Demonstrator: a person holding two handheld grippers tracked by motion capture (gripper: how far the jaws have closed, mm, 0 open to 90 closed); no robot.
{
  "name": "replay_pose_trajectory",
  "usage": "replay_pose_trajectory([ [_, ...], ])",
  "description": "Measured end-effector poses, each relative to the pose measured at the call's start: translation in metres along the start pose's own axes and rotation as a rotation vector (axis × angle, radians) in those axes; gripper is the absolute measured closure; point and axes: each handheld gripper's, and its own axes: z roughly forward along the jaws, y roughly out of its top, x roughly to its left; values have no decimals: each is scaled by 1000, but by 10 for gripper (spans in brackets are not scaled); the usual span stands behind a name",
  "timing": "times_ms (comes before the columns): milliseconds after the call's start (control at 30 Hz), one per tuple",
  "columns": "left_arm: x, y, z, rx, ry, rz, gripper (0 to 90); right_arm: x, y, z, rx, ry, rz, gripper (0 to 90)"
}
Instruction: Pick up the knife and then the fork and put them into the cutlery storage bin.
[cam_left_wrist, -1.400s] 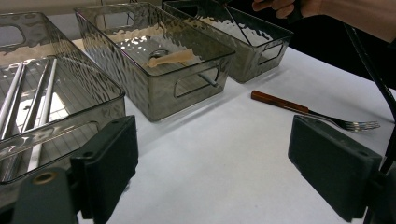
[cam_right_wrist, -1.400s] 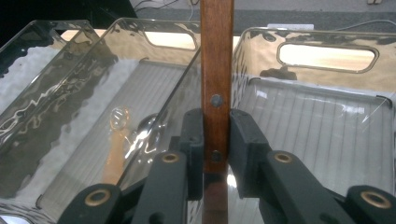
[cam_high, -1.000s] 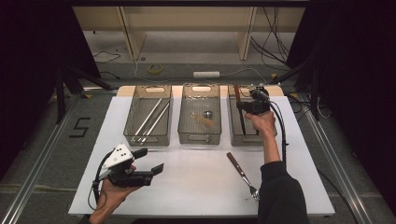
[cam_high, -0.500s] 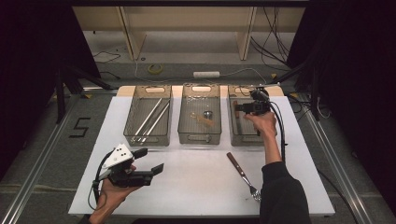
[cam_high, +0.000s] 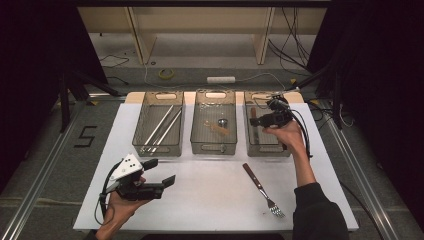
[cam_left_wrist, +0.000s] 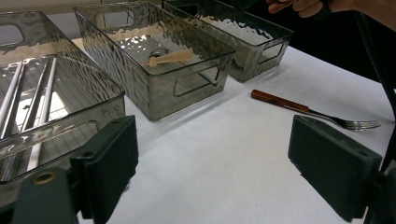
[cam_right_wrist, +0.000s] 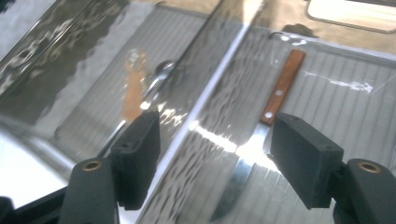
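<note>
Already binned: knife (cam_right_wrist: 275, 100) with wooden handle, flat on the floor of the right bin (cam_high: 252, 142), centre-right of the right gripper view, blade running down between the jaws. Right gripper (cam_high: 260, 120) above that bin, upper right of the high view, jaws apart, empty. Middle bin (cam_high: 213, 147) with a spoon (cam_high: 222, 121); left bin (cam_high: 161, 148) with 3 metal rods (cam_high: 161, 127). Left to sort, by the look of it: 1 fork (cam_high: 261, 189), loose on the white table (cam_high: 210, 200), lower right of centre. Left gripper (cam_high: 159, 176) at lower left, jaws wide apart, nothing held.
</note>
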Motion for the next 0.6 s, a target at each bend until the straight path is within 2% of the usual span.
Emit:
replay_pose_trajectory([
  [133, 0, 0, 0, -2, 0, -1, 154, 14, -3, -9, 14, 14, -63, 319],
  [400, 0, 0, 0, -1, 1, 1, 154, 34, -17, -22, 44, 28, -142, 279],
  [600, -1, 0, 0, -2, 2, 1, 153, 51, -30, -35, 52, 57, -202, 265],
])
